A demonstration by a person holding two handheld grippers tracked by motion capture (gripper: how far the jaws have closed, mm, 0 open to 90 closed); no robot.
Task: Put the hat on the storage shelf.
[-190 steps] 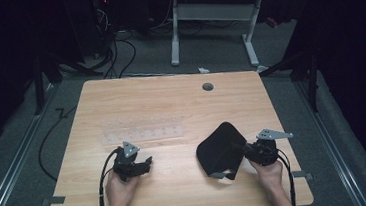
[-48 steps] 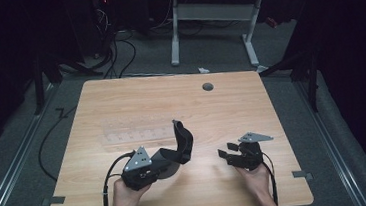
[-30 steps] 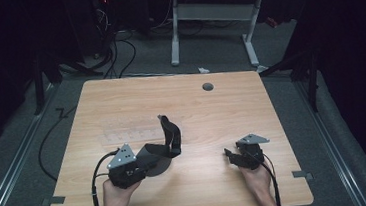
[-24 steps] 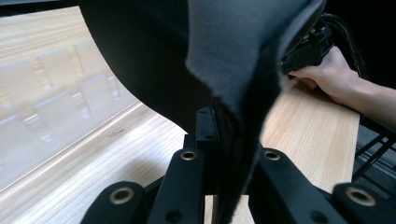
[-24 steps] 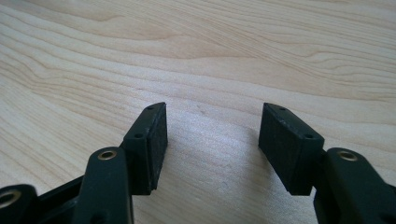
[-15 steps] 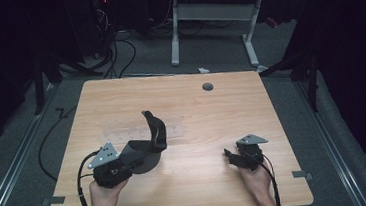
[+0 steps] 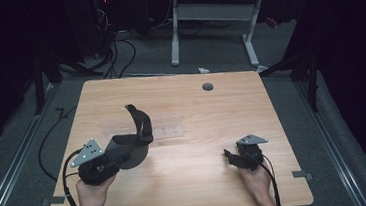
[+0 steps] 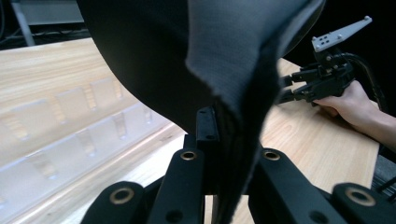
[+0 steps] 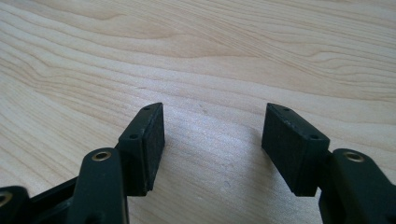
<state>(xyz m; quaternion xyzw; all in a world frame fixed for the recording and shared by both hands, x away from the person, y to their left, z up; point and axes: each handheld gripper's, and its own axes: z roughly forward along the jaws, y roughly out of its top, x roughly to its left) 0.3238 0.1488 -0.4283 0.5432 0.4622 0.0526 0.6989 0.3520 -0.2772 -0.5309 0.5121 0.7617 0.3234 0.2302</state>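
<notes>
A black fabric item [image 7: 136, 134] hangs from my left gripper [image 7: 117, 151] at the table's front left, with one curved end standing up. In the left gripper view the jaws of the left gripper [image 8: 208, 130] are pinched shut on a fold of the dark fabric [image 8: 224, 56], which drapes over them. My right gripper [image 7: 228, 156] rests low at the front right. Its jaws have just been opening. In the right gripper view the right gripper [image 9: 212, 140] stands open over bare wood with nothing between the pads. The left gripper view also catches the right gripper [image 8: 289, 88], held in a hand.
A clear plastic tray with dividers [image 7: 166, 132] lies on the wooden table [image 7: 212, 110], just beyond the fabric; it appears close up as the clear tray [image 8: 70, 140]. A round cable hole [image 7: 207, 87] sits near the far edge. Beyond are a desk frame [image 7: 213, 15] and floor cables [image 7: 116, 53].
My left gripper has carried the black fabric leftward and slightly up. Earlier still the fabric lay beside the right gripper. The right hand has stayed in place.
</notes>
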